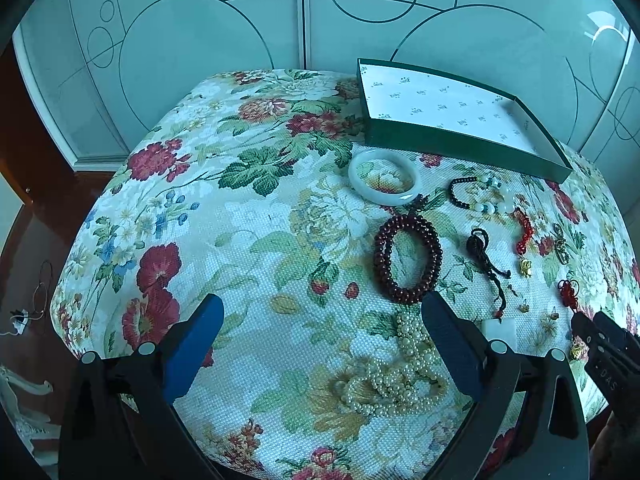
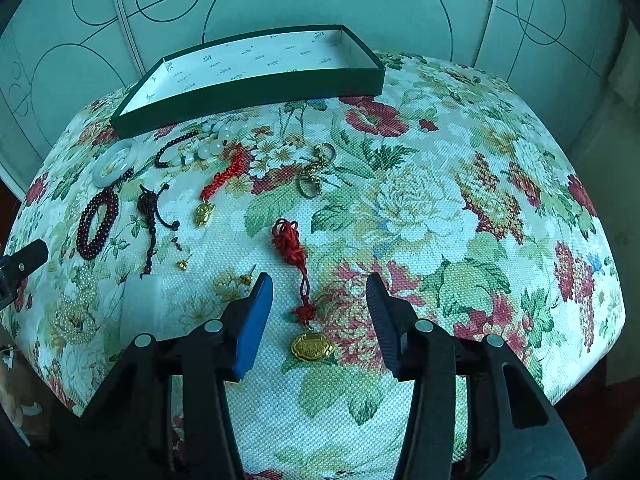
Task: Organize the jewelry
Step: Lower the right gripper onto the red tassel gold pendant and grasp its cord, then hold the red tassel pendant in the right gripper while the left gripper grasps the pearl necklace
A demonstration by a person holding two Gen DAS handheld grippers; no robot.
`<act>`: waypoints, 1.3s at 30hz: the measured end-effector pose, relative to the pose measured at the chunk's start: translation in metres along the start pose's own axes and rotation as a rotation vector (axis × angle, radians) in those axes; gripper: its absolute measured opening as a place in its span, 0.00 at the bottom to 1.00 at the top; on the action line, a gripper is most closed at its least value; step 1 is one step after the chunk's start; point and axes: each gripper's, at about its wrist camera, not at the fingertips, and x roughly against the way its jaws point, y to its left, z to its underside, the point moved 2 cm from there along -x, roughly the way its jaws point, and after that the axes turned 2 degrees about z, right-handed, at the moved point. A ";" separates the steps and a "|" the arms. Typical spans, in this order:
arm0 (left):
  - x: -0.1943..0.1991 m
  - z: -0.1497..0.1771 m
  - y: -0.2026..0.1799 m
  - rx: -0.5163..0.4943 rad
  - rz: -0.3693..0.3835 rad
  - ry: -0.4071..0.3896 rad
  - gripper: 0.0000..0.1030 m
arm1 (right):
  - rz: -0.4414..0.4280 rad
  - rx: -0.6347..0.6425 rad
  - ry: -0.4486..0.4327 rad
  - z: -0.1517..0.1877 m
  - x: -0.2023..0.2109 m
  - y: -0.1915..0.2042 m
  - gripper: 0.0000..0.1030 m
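Jewelry lies on a floral cloth (image 1: 248, 216). An empty green tray (image 1: 440, 104) stands at the back; it also shows in the right wrist view (image 2: 256, 68). My left gripper (image 1: 322, 308) is open above the cloth, a pearl necklace (image 1: 400, 376) lying by its right finger, a dark red bead bracelet (image 1: 408, 258) just beyond. My right gripper (image 2: 320, 284) is open, with a red-knot cord (image 2: 292, 244) and its gold pendant (image 2: 313, 346) lying between its fingers. A white jade bangle (image 1: 384, 176) lies near the tray.
Also on the cloth are a black-and-white bead string (image 1: 480, 196), a black cord with a white stone (image 1: 486, 260), a red cord with a gold charm (image 2: 220, 184), gold rings (image 2: 314, 176) and small earrings (image 2: 182, 265). Patterned wardrobe doors (image 1: 240, 20) stand behind.
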 end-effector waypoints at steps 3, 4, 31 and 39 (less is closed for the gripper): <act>-0.001 0.000 0.001 0.000 -0.001 -0.001 0.96 | 0.010 0.003 -0.006 -0.004 -0.004 0.000 0.45; 0.000 0.000 0.001 0.000 0.000 -0.001 0.96 | 0.007 0.004 -0.003 -0.005 -0.005 0.001 0.41; -0.009 0.005 0.003 0.017 0.021 0.043 0.96 | -0.040 -0.020 -0.029 -0.011 -0.012 0.001 0.08; -0.007 0.020 -0.013 -0.037 0.027 0.062 0.96 | -0.058 -0.026 -0.035 -0.008 -0.009 0.000 0.08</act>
